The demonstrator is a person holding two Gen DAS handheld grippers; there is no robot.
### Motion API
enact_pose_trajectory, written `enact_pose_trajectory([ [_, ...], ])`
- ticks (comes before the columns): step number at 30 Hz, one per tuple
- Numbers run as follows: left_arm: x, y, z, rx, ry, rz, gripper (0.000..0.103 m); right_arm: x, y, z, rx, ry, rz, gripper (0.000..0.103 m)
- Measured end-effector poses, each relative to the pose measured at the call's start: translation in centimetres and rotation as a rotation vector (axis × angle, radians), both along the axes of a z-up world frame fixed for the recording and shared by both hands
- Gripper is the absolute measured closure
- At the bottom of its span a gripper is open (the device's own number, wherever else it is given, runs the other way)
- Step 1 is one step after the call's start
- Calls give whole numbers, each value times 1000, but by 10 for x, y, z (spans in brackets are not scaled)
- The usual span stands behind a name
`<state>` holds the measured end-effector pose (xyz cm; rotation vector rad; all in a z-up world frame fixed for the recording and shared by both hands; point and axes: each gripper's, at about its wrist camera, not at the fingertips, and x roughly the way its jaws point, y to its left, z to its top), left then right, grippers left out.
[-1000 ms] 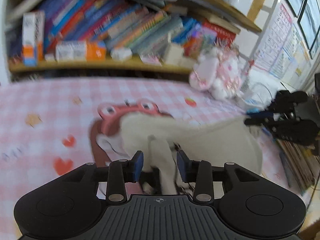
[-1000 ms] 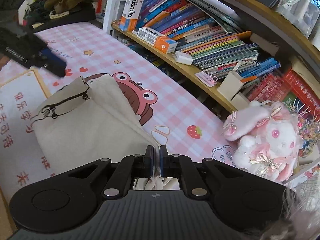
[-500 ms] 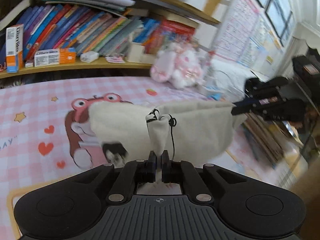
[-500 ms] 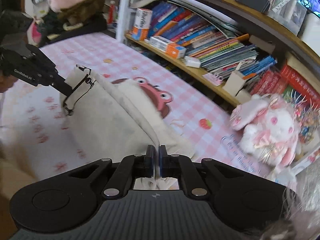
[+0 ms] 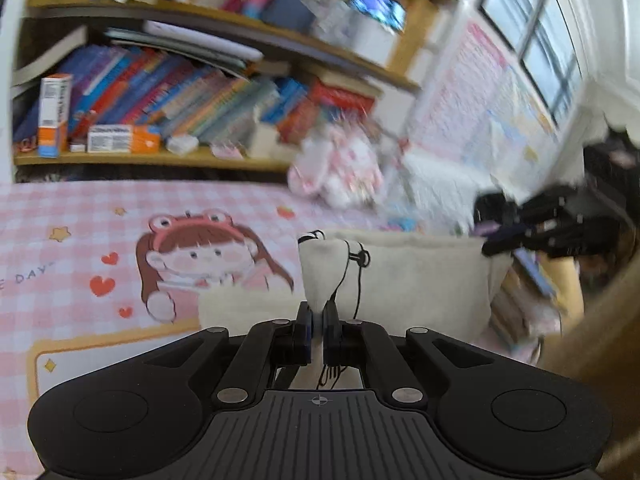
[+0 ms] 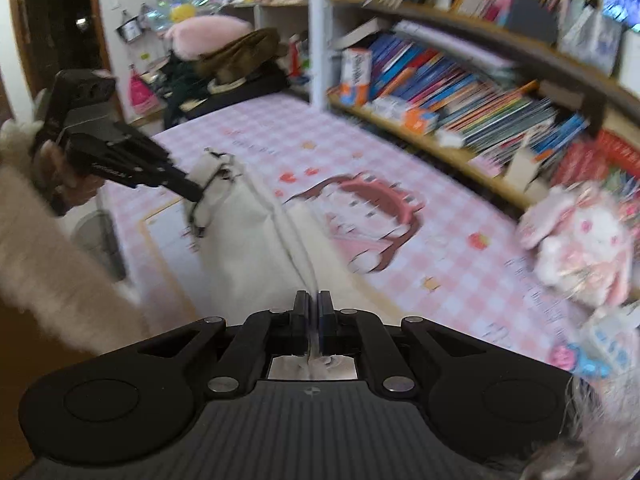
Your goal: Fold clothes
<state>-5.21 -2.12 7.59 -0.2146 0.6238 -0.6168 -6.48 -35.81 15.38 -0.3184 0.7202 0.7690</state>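
A cream garment (image 5: pixel 416 268) with a black drawstring (image 5: pixel 356 264) hangs stretched between both grippers above the pink checked table cover (image 5: pixel 80 216). My left gripper (image 5: pixel 317 316) is shut on the drawstring corner of the cloth. My right gripper (image 6: pixel 314 308) is shut on the opposite corner, cloth bunched between its pads. In the right wrist view the garment (image 6: pixel 248 240) runs from my fingers up to the left gripper (image 6: pixel 192 194), held by a hand in a fluffy white sleeve (image 6: pixel 44 236). In the left wrist view the right gripper (image 5: pixel 492 246) pinches the far corner.
Bookshelves (image 5: pixel 168 100) line the far side of the table. A pink plush toy (image 5: pixel 340 176) sits near the shelf end, also the plush (image 6: pixel 580 240) at the right. Stacked books (image 5: pixel 516 304) lie past the table's right edge. A pile of dark clothes (image 6: pixel 224 68) sits at the far end.
The left gripper closed on the drawstring corner. Both grippers rose and moved apart, lifting the garment off the table and pulling it taut; the cartoon print beneath is now uncovered.
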Motion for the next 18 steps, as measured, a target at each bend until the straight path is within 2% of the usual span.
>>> enact_pose_trajectory([
  [4, 28, 6, -13, -100, 9, 55, 100, 26, -5, -5, 10, -37, -53, 99],
  [6, 45, 11, -27, -143, 44, 88, 100, 49, -10, -15, 36, -22, -90, 99],
  [8, 60, 13, -44, -131, 92, 111, 100, 74, -11, -31, 44, 10, -128, 99],
  [11, 75, 11, -67, -75, 151, 136, 99, 107, 0, -67, -12, 51, -159, 99],
  [14, 89, 6, -83, -58, 173, 171, 99, 130, 16, -109, -93, 86, -182, 99],
  [17, 99, 2, -94, -51, 181, 210, 99, 144, 20, -138, -118, 106, -239, 99],
  [18, 101, 2, -100, -28, 198, 220, 93, 146, 19, -143, -111, 113, -262, 98],
])
